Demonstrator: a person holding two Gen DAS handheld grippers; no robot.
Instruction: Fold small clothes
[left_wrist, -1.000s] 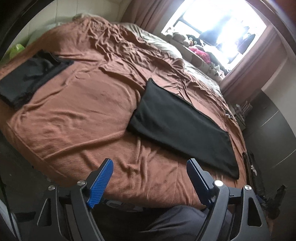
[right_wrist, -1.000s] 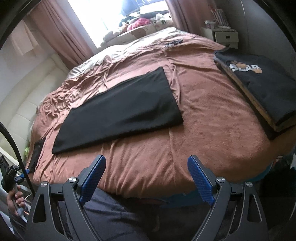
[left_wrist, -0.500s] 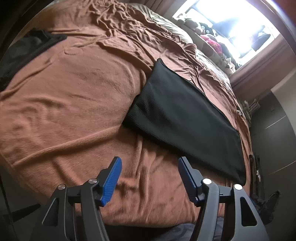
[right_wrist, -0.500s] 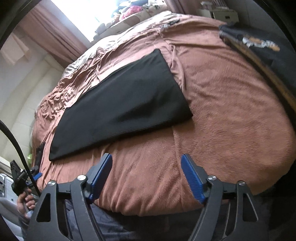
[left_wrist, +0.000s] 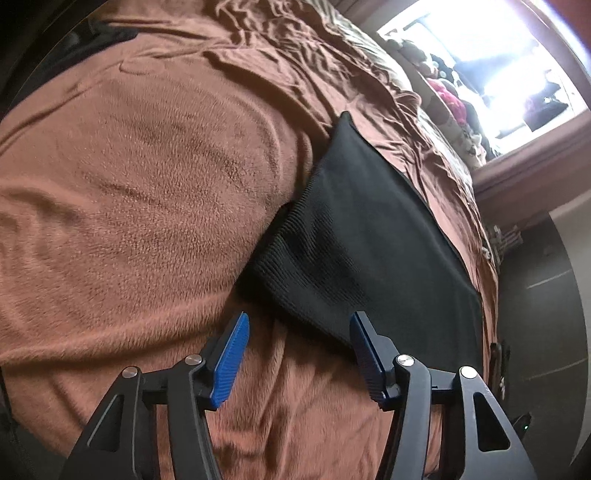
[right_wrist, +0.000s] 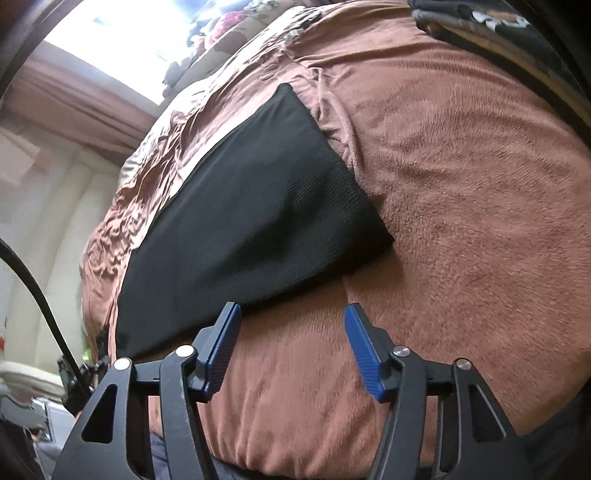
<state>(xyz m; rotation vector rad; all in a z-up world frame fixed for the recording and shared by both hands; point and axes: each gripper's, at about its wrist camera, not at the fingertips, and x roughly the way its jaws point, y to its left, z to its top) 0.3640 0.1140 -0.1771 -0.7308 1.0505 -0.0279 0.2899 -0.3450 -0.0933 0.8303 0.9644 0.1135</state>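
Two grippers over one bed (left_wrist: 140, 192), which is covered by a brown fleece blanket (right_wrist: 480, 206). Black garment (left_wrist: 362, 243), folded into a long flat strip, lies across the middle of the bed, running parallel to the near edge. Second dark folded item with a pale print (right_wrist: 495, 22) sits at the bed's far right corner. Left gripper (left_wrist: 299, 325) hangs near the strip's left near corner, jaws spread but closing, only blanket between them. Right gripper (right_wrist: 291, 317) is near the strip's near edge, jaws likewise spread and closing, nothing pinched.
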